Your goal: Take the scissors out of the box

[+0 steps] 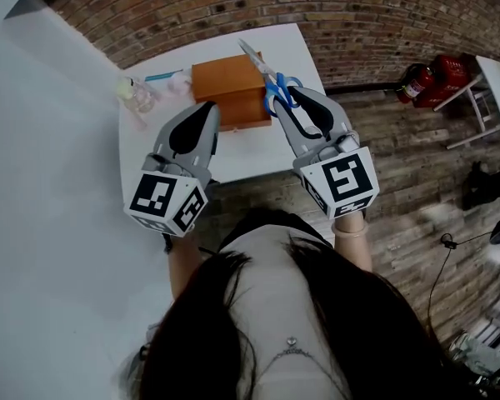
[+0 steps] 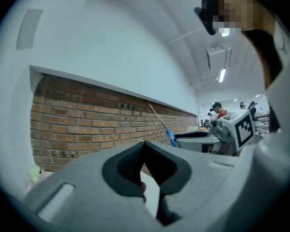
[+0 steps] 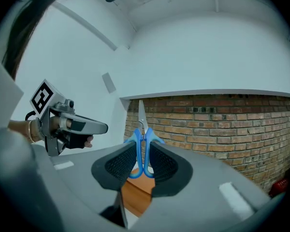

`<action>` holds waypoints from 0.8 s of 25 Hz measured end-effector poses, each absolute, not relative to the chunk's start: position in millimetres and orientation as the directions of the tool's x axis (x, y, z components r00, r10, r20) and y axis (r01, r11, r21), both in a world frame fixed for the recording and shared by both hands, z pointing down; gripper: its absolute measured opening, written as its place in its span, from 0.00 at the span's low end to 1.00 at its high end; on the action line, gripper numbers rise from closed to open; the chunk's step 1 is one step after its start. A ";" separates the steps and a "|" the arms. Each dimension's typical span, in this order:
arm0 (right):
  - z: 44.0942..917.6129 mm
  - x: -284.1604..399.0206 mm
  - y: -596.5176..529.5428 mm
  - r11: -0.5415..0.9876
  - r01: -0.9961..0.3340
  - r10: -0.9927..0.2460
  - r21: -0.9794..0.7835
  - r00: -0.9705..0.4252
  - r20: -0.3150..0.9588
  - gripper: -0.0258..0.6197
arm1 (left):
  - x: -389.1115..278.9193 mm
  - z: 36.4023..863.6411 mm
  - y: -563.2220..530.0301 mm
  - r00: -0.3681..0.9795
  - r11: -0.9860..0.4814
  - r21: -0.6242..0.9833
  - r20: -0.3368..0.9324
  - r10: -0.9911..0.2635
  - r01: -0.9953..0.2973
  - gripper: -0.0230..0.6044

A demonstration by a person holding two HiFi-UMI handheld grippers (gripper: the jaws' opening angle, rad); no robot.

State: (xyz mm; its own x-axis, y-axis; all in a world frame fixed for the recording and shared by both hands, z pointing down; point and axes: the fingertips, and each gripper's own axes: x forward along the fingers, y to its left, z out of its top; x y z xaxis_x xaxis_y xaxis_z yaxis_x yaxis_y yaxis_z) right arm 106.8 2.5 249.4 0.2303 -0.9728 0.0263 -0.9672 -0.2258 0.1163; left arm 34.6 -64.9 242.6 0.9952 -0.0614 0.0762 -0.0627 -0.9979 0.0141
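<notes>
Blue-handled scissors (image 1: 277, 86) are clamped by their handles in my right gripper (image 1: 288, 98), blades pointing away toward the brick wall, held above the orange-brown box (image 1: 228, 90). In the right gripper view the scissors (image 3: 141, 117) stand upright between the pads of the right gripper (image 3: 141, 153), with the box (image 3: 137, 195) below. My left gripper (image 1: 207, 109) hovers at the box's left front, jaws together with nothing in them. In the left gripper view its tips (image 2: 144, 144) meet, and the scissors (image 2: 170, 136) show to the right.
The box stands on a small white table (image 1: 262, 158) against a brick wall (image 1: 375, 15). A clear bag of small items (image 1: 137, 95) lies at the table's left. Red fire extinguishers (image 1: 427, 80) sit on the wooden floor to the right. People stand far off (image 2: 217, 111).
</notes>
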 end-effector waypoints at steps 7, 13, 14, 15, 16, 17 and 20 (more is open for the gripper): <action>246.9 104.9 -3.8 -0.270 -0.955 -0.961 0.126 0.275 0.022 0.19 | 36.0 247.0 -74.5 0.997 -1.000 0.024 0.074 -0.017 -0.019 0.04; 247.4 103.3 -7.2 -0.300 -0.945 -0.951 0.130 0.306 0.032 0.19 | 35.4 248.1 -78.5 0.997 -0.999 0.031 0.074 0.016 0.014 0.04; 247.0 103.4 -7.6 -0.303 -0.944 -0.950 0.132 0.310 0.032 0.19 | 35.6 248.0 -79.2 0.997 -0.999 0.033 0.072 0.020 0.017 0.04; 246.3 103.3 -7.9 -0.305 -0.943 -0.950 0.134 0.312 0.031 0.19 | 35.8 248.1 -79.8 0.997 -0.999 0.035 0.072 0.022 0.020 0.04; 245.6 102.9 -7.9 -0.307 -0.942 -0.949 0.135 0.314 0.031 0.19 | 35.7 248.2 -80.3 0.997 -0.999 0.036 0.072 0.024 0.022 0.04; 244.9 102.1 -7.6 -0.309 -0.941 -0.948 0.137 0.316 0.033 0.19 | 35.5 248.4 -80.6 0.997 -0.999 0.038 0.072 0.027 0.024 0.04; 239.7 98.0 -7.3 -0.303 -0.941 -0.949 0.151 0.312 0.036 0.19 | 34.1 247.9 -81.6 0.997 -0.999 0.044 0.073 0.031 0.028 0.04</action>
